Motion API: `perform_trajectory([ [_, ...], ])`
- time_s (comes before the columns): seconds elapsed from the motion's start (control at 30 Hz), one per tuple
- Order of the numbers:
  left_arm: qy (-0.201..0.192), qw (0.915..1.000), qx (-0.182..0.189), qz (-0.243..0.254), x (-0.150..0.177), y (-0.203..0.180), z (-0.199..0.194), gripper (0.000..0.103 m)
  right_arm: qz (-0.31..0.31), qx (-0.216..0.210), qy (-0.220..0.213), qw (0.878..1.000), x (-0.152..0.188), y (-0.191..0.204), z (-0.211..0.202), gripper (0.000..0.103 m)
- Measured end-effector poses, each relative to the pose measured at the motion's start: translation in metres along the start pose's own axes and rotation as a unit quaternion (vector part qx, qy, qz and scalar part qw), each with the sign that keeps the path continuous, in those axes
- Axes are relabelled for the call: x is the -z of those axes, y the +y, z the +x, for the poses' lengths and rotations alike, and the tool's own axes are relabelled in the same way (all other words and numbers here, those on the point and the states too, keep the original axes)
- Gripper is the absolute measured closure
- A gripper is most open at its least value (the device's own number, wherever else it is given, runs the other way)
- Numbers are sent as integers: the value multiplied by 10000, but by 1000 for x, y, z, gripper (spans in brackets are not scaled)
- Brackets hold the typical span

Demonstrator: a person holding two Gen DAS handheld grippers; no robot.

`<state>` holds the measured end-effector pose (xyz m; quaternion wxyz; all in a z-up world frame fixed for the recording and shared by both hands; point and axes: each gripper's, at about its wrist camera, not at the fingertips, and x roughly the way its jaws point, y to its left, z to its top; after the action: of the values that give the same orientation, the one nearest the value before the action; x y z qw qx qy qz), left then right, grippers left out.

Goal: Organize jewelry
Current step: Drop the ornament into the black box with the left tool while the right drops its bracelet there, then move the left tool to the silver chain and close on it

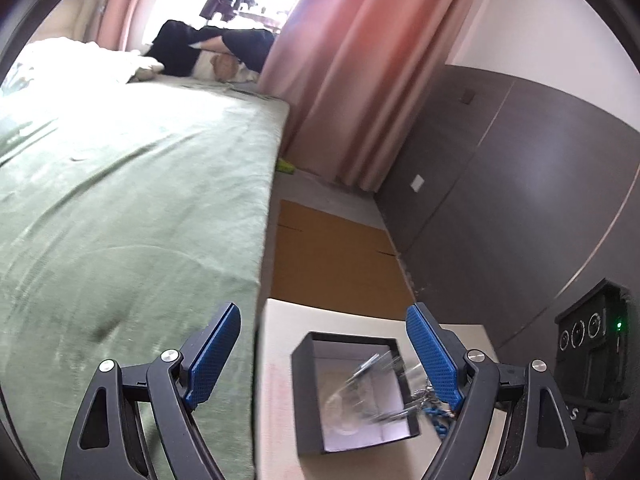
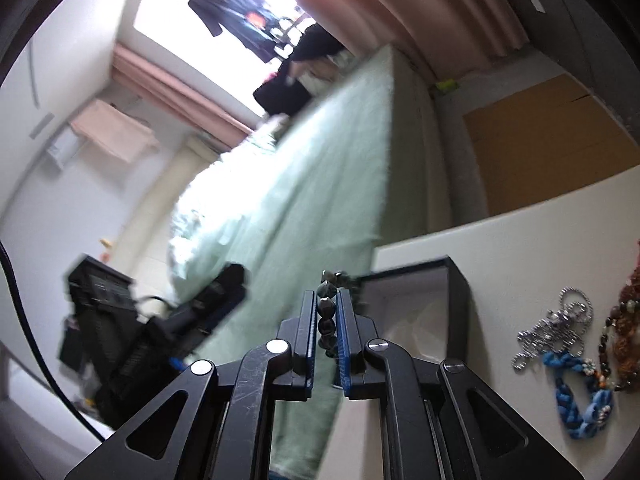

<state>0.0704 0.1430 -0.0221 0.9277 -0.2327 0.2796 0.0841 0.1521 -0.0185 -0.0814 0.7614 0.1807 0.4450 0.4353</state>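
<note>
- Left tool (image 1: 323,354): jaws wide apart, holding nothing, above open box (image 1: 304,392) on table (image 1: 276,400).
- Right tool (image 2: 325,322): jaws nearly closed, pinching dark bead strand (image 2: 325,312) just beside the box.
- No legible writing.
- Blue braid (image 2: 580,392), silver chain (image 2: 560,328) on table.

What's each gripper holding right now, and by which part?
The right gripper pinches a dark bead bracelet by a short run of its beads, the rest looping past the fingertips. The left gripper stands wide open over the dark box and holds nothing.
</note>
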Motion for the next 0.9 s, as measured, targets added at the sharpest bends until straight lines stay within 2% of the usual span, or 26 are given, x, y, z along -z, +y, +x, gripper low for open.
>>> perform_trajectory([
  [0.07,41,10000,-3,41,2,-3,4,17,69,370,128,9992,2,-9,3,50],
  [0.13,55,9999,-22,110,3,-7,7,17,182,670,4,9976,3,-18,-6,44],
  [0.23,11,9992,-120,377,6,-20,9,14,306,840,-122,9959,1,-30,-28,43],
  [0.3,-9,9986,-94,527,10,-30,11,10,354,930,-288,9946,-2,-37,-47,32],
  [0.33,-9,9982,-58,603,12,-36,11,10,358,1055,-413,9929,-3,-40,-58,21],
  [0.37,8,9977,-20,675,15,-44,12,10,351,1141,-500,9916,-4,-42,-65,16],
  [0.53,72,9944,114,1050,26,-77,19,10,369,1316,-766,9876,-4,-53,-102,14],
  [0.6,132,9923,217,1210,31,-90,23,10,378,1392,-792,9864,-6,-58,-111,10],
  [0.73,316,9894,403,1359,40,-110,32,10,448,1402,-798,9859,-8,-64,-126,10],
  [0.9,613,9861,553,1440,52,-128,47,10,471,1609,-822,9824,-7,-75,-147,4],
])
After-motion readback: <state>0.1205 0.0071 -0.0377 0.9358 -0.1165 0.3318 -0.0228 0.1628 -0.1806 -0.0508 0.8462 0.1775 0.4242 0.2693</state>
